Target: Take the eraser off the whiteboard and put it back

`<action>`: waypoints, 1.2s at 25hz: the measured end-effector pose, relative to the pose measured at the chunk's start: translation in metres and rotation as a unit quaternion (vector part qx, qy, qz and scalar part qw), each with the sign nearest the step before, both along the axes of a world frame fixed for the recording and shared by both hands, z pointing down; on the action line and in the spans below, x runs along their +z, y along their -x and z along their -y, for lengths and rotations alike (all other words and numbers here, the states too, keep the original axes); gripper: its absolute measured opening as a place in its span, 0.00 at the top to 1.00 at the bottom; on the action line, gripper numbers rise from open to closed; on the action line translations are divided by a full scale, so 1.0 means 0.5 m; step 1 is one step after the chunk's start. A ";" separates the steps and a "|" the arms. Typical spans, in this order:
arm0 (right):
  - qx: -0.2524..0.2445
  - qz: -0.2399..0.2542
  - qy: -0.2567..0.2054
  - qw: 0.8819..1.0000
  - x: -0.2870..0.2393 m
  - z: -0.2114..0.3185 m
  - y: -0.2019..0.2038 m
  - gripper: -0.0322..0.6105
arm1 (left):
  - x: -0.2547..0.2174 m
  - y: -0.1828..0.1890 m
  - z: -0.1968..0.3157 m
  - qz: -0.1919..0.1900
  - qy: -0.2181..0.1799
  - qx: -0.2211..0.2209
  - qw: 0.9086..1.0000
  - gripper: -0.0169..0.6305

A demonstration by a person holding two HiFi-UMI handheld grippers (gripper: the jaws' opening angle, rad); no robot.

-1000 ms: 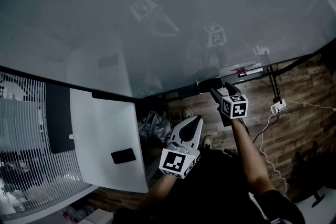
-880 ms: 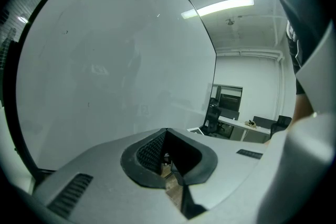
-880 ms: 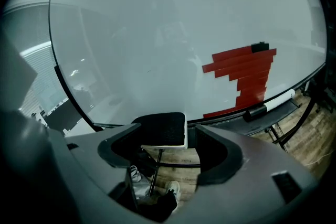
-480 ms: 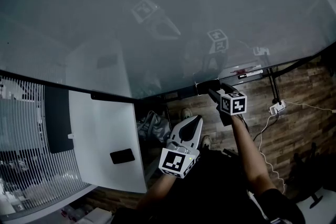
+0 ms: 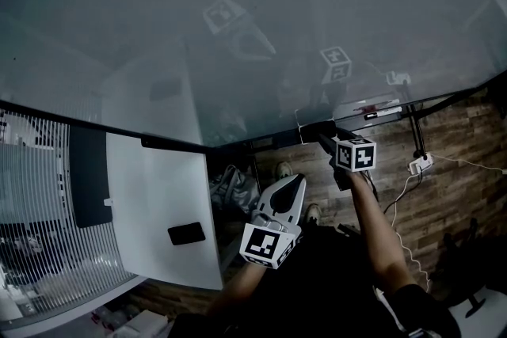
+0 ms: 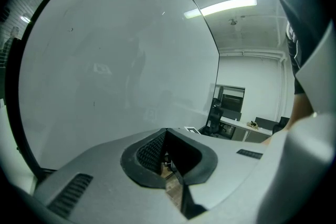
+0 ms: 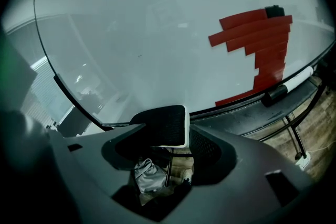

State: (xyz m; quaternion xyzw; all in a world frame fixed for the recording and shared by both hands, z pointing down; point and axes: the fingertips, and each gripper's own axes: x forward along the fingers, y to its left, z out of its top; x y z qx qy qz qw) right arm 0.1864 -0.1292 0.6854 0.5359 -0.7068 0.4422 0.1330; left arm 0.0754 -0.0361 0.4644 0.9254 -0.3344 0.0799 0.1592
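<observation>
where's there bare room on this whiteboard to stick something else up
The whiteboard is bare across its left and middle, above the eraser at its bottom edge and left of the red strips. The ledge is free between eraser and marker. Crowded: the right end, strips above, marker below.

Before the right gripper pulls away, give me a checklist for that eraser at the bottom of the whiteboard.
1. Eraser between the jaws of the right gripper: ok. It sits between them, and the jaws have just been closing.
2. Pads pressing on the eraser: cannot tell. Contact on either side is unclear.
3. Eraser on the whiteboard: ok. It is at the bottom edge.
4. Left gripper out of the way: ok. It is shut, empty and held back from the board.
5. Marker clear of the eraser: ok. It lies apart on the ledge, off to the right.
</observation>
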 end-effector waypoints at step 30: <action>-0.051 -0.174 -0.134 0.974 -0.147 -0.006 0.034 0.66 | -0.008 0.024 -0.008 -0.014 -0.004 -0.013 1.000 0.96</action>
